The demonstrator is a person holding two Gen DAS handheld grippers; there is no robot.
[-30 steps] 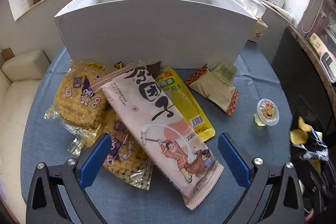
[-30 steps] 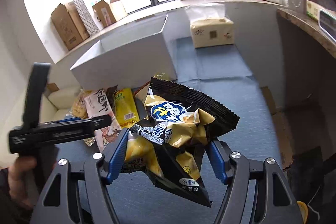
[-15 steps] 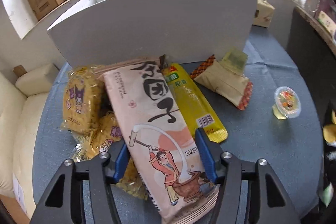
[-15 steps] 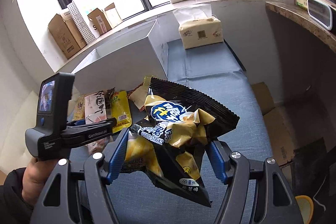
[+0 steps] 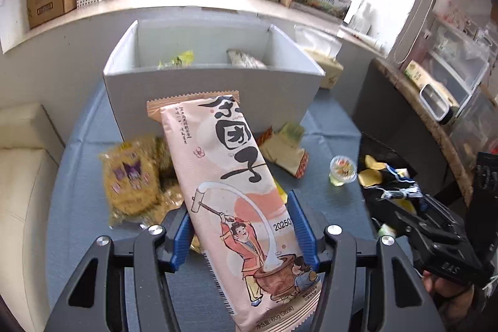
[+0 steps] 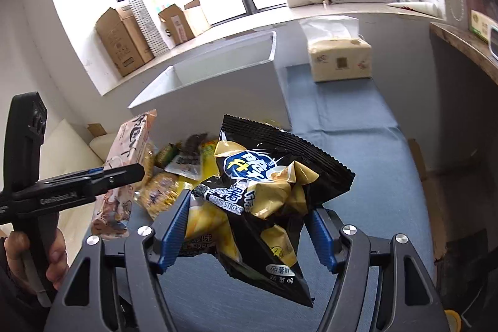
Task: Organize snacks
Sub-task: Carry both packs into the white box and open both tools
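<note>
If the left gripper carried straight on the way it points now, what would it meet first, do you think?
Most likely the near wall of the white box: the left gripper, shut on the long pink packet, aims at it, and the packet's far end would touch first. Depth is hard to judge.

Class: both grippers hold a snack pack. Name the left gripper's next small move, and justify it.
Probably carry the pink packet forward over the white box rim. The left gripper is clamped on it, lifted clear of the pile, and the box stands open just ahead.

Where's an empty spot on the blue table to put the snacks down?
The blue table is bare between the white box and the tissue pack, running toward the camera. It's crowded left of there, where the snack pile sits before the box.
</note>
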